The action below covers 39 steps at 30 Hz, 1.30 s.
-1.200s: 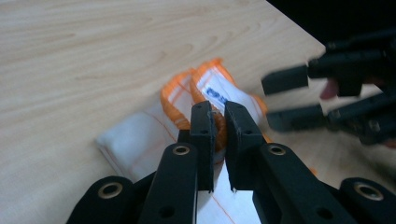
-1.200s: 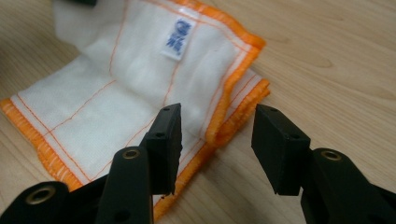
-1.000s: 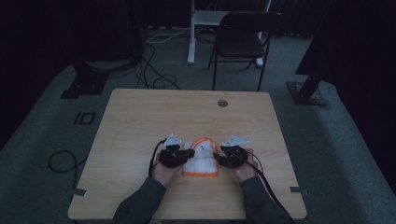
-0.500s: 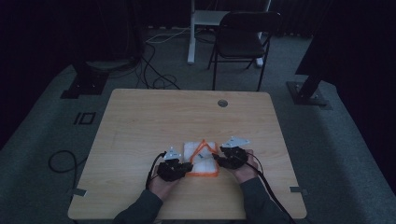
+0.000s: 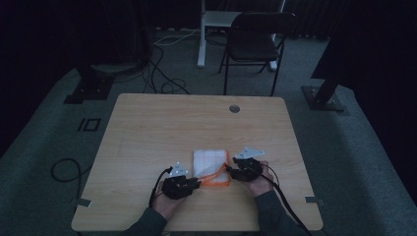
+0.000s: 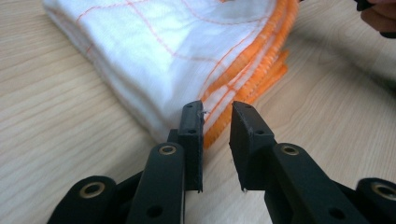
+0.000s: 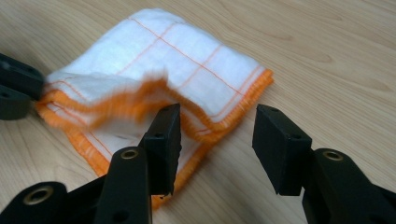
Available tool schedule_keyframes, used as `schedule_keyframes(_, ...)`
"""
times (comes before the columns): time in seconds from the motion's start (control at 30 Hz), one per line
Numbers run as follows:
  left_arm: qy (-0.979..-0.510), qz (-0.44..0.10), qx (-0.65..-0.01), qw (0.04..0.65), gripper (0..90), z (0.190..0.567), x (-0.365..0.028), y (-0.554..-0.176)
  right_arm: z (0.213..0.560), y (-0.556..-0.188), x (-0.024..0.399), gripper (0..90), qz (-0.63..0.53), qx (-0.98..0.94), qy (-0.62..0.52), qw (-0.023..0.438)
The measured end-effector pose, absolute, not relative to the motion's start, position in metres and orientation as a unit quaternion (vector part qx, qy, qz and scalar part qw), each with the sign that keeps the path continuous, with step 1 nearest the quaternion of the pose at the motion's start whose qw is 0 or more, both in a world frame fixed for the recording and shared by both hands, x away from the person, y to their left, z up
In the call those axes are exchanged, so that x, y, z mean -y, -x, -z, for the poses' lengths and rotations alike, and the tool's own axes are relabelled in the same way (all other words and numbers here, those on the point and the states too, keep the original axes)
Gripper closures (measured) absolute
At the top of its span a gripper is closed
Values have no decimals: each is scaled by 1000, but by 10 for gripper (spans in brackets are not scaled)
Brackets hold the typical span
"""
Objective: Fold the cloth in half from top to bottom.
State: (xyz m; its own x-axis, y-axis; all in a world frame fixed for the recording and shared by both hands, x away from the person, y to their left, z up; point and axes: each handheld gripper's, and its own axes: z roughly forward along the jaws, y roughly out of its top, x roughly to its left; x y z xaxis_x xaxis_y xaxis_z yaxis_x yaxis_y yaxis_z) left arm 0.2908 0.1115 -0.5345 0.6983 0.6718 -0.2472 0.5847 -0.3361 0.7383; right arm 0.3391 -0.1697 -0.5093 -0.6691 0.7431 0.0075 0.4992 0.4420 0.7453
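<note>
Since the earlier frame my left gripper (image 5: 196,183) has slid back toward me and down the table, from the cloth's left edge to its near left corner, and its jaws have just been opening; the fold that stood up between my grippers now lies lower. From the high view I see the folded white cloth (image 5: 212,166) with orange hem lying flat on the wooden table (image 5: 147,128), a little toward six o'clock from the table's middle. My left gripper sits at about seven o'clock of the cloth, and my right gripper (image 5: 232,173) at about four o'clock, right at the hem.

In the left gripper view my jaws stand a narrow gap apart with nothing between them; the cloth (image 6: 163,51) lies just past the tips, at twelve o'clock, its orange edge close to the left jaw. In the right gripper view my jaws stand wide apart, gripping nothing; the left jaw is over the cloth's (image 7: 187,60) near hem, while a loose orange edge shows blurred at ten o'clock.
</note>
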Motion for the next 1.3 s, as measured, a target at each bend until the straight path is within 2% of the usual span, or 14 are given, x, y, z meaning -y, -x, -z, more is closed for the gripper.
schedule_keyframes(0.4, -807, -78, -405, 423, 747, 535, -131, -289, 511, -336, 193, 518, -379, -815, -404, 170)
schedule_keyframes(0.8, -797, -121, -426, 412, 695, 541, -150, -295, 526, -336, 203, 507, -374, -803, -426, 185)
schedule_keyframes(1.07, -792, -130, -433, 411, 680, 540, -153, -297, 532, -341, 210, 503, -369, -797, -438, 192)
schedule_keyframes(1.3, -780, -148, -447, 411, 675, 537, -165, -302, 534, -343, 212, 500, -350, -800, -437, 217)
